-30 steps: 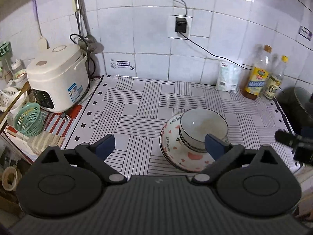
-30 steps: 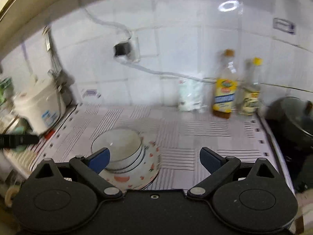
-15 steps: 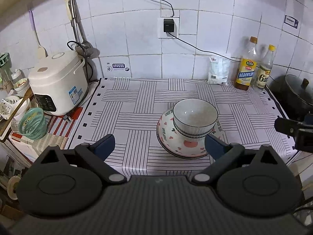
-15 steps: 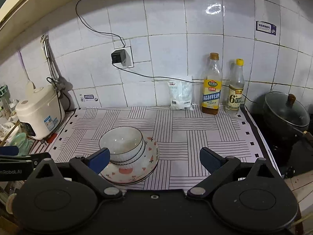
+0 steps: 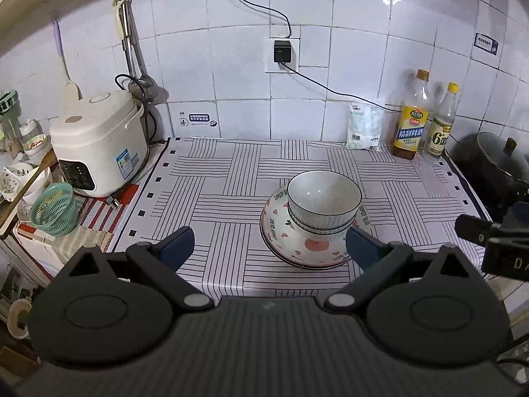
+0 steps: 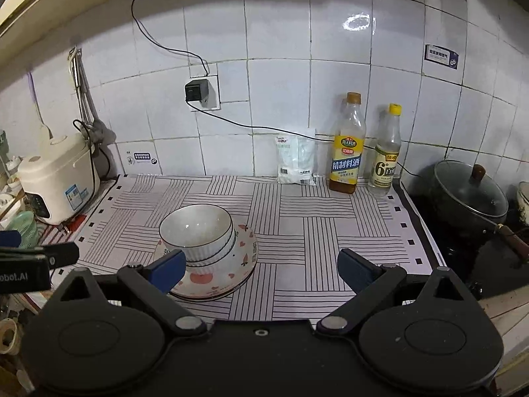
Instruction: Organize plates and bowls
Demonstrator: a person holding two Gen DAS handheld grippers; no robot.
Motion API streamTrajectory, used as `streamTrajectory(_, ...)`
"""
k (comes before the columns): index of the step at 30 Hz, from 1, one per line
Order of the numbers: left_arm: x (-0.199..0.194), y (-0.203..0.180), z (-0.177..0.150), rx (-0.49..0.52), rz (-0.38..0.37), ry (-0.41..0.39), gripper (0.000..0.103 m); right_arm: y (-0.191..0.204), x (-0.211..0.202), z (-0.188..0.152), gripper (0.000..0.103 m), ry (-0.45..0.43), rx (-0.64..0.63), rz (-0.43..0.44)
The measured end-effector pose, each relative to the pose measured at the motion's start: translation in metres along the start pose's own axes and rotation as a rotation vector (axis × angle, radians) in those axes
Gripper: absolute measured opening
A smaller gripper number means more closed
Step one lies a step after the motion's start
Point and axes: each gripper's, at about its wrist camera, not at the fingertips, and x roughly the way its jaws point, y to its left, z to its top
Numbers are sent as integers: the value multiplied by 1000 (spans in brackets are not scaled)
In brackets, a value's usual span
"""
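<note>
Both hand-held grippers gape wide, empty; only right wrist view shows whole pot [image 6: 469, 195].

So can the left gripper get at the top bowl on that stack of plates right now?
Probably yes. The left gripper is open and empty, nothing stands between it and the top bowl, and the right gripper is off to the side.

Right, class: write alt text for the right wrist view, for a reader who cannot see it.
White ribbed bowls sit nested on heart-patterned plates on a striped counter mat, just beyond the open right gripper. Two bottles and a white packet stand against the tiled wall; a rice cooker sits left, a lidded pot right.
</note>
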Motion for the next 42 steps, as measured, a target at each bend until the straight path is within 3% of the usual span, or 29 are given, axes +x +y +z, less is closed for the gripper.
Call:
streamTrajectory(13, 8, 1, -7, 0, -13, 7, 99, 7, -2, -6, 100, -5, -24, -20)
streamTrajectory(42, 28, 7, -2, -18, 45, 24, 103, 6, 23, -3, 100, 50, -11, -32)
